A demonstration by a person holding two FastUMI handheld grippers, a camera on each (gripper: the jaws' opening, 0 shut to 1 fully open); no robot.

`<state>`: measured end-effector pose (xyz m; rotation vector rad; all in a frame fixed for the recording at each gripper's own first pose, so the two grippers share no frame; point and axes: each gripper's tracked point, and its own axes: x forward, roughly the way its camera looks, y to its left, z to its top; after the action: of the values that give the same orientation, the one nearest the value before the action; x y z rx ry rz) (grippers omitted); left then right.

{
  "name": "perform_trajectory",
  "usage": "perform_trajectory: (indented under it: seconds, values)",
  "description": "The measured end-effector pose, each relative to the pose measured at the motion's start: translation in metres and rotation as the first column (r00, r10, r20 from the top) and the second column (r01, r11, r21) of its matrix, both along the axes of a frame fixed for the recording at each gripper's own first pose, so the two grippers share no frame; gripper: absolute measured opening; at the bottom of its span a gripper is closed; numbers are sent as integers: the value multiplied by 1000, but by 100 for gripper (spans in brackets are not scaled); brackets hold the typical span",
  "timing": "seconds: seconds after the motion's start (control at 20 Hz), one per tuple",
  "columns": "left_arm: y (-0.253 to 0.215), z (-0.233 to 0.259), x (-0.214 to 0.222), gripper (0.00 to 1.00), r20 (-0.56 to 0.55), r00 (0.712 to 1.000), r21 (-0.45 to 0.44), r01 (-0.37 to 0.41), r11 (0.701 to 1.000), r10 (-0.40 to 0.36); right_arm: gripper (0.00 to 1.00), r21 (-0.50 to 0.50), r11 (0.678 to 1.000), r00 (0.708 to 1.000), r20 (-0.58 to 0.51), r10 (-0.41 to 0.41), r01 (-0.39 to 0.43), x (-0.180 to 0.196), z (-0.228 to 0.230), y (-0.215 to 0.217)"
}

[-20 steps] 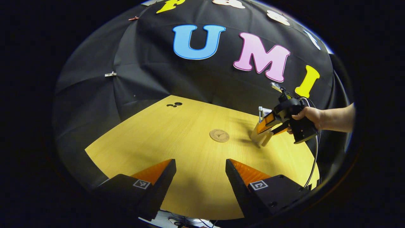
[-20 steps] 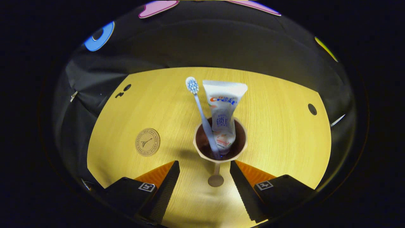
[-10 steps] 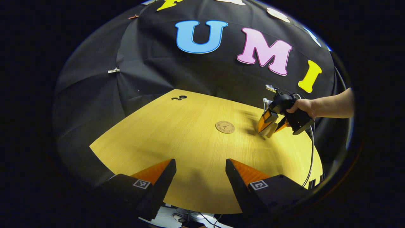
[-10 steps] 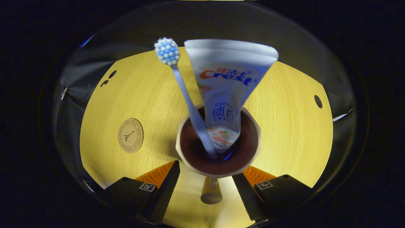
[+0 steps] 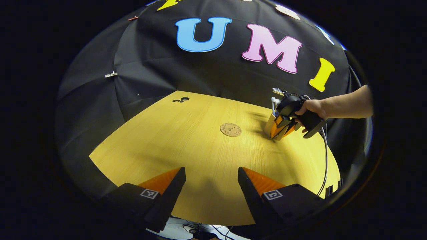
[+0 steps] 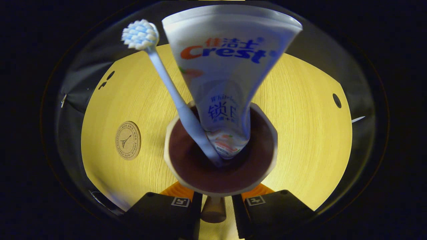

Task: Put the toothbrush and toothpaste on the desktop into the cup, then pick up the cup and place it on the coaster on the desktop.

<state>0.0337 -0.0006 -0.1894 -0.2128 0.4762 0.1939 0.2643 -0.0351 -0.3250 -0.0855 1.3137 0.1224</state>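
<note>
The beige cup (image 6: pixel 221 190) with a dark inside stands on the wooden table (image 6: pixel 300 133), right in front of the right gripper view. A blue-and-white toothbrush (image 6: pixel 166 80) and a white toothpaste tube (image 6: pixel 227 66) stand in it, leaning away. My right gripper (image 6: pixel 215 208) is shut on the cup's handle, one finger on each side. The round cork coaster (image 6: pixel 128 140) lies to the cup's left. In the left gripper view, the right gripper (image 5: pixel 282 128) sits at the cup (image 5: pixel 269 122), right of the coaster (image 5: pixel 230 129). My left gripper (image 5: pixel 211 180) hangs open over the table's near edge.
A hand (image 5: pixel 312 107) and bare forearm hold the right gripper, and a cable (image 5: pixel 325 160) trails from it toward the table's near right edge. Small dark holes (image 5: pixel 181 99) mark the table's far left corner, and another hole (image 6: pixel 336 100) lies right of the cup.
My right gripper moved in to the cup and shut its fingers on the handle; they were wide open before. The left gripper stayed open and barely shifted.
</note>
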Motion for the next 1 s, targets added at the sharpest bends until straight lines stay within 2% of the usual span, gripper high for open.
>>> perform_trajectory:
  seconds: [0.1, 0.15, 0.4, 0.85, 1.0]
  values:
    - [-1, 0, 2, 98, -2, 1000, 1, 3, 1000, -3, 28, -11, 1000, 1000, 0, 3, -3, -2, -2, 1]
    - [-1, 0, 3, 98, -3, 1000, 2, 6, 1000, -6, 34, -16, 1000, 1000, 2, 12, -12, -2, -1, 1]
    - [0, -1, 3, 98, -7, 1000, 11, 15, 1000, -15, 32, -43, 999, 999, 32, 16, -15, 1, 1, -2]
    - [5, -6, 2, 98, -11, 1000, 8, 16, 1000, -16, 32, -16, 999, 994, 100, 34, -33, 6, 23, 9]
    - [7, -5, 2, 98, -4, 1000, 8, 16, 1000, -16, 32, 7, 999, 993, 106, 43, -44, 4, 28, 24]
